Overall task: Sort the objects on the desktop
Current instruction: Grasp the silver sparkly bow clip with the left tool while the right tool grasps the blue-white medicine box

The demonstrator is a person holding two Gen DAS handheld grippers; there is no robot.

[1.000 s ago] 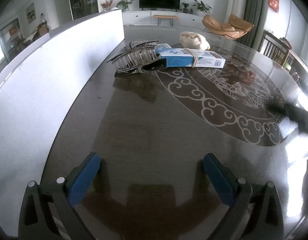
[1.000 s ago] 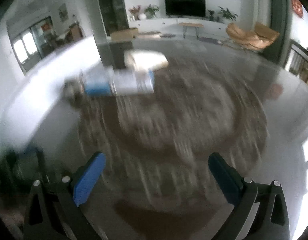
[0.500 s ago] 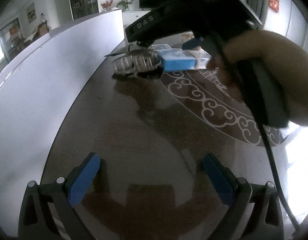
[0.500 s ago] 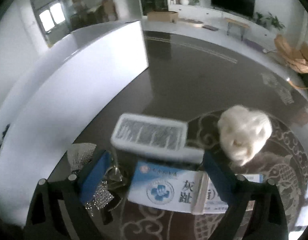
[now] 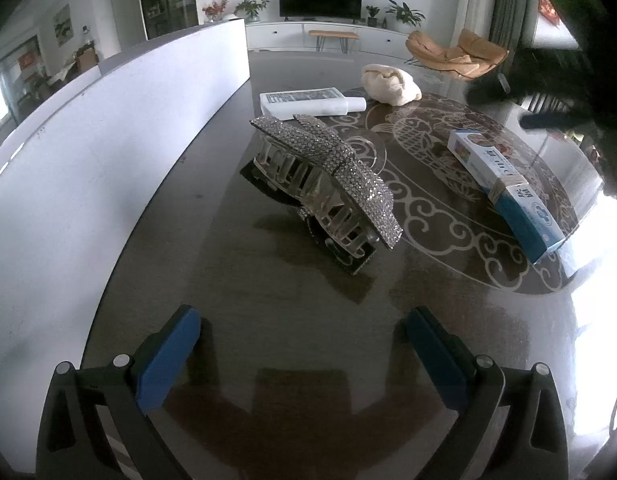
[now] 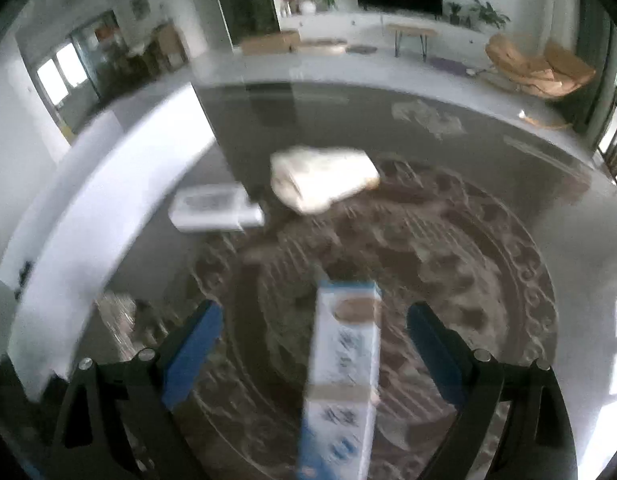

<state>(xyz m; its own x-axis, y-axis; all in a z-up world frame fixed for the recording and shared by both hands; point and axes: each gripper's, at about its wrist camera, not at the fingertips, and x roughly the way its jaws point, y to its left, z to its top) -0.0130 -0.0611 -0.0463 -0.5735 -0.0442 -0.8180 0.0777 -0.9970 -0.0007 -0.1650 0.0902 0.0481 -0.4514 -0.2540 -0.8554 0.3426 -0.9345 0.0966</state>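
Between the wide right claw (image 6: 314, 344), blue box (image 6: 342, 380), hair clip (image 5: 328, 180) left

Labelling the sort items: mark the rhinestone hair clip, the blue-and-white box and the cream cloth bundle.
rhinestone hair clip (image 5: 340, 168), left wrist view, on its studded top.
blue-and-white box (image 5: 504, 184), left wrist view, on its top face.
cream cloth bundle (image 5: 390, 84), left wrist view, mid-bundle.

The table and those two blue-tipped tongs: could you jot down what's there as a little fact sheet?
surface: dark glossy table with a pale fish-and-scroll pattern
nearest item: rhinestone hair claw, resting ahead of the left tongs
right side: blue-and-white box, lying flat, lined up between the fingers of the right tongs, untouched
far items: flat white bottle, cream cloth bundle beside it
left edge: white partition
tongs: both open, both empty
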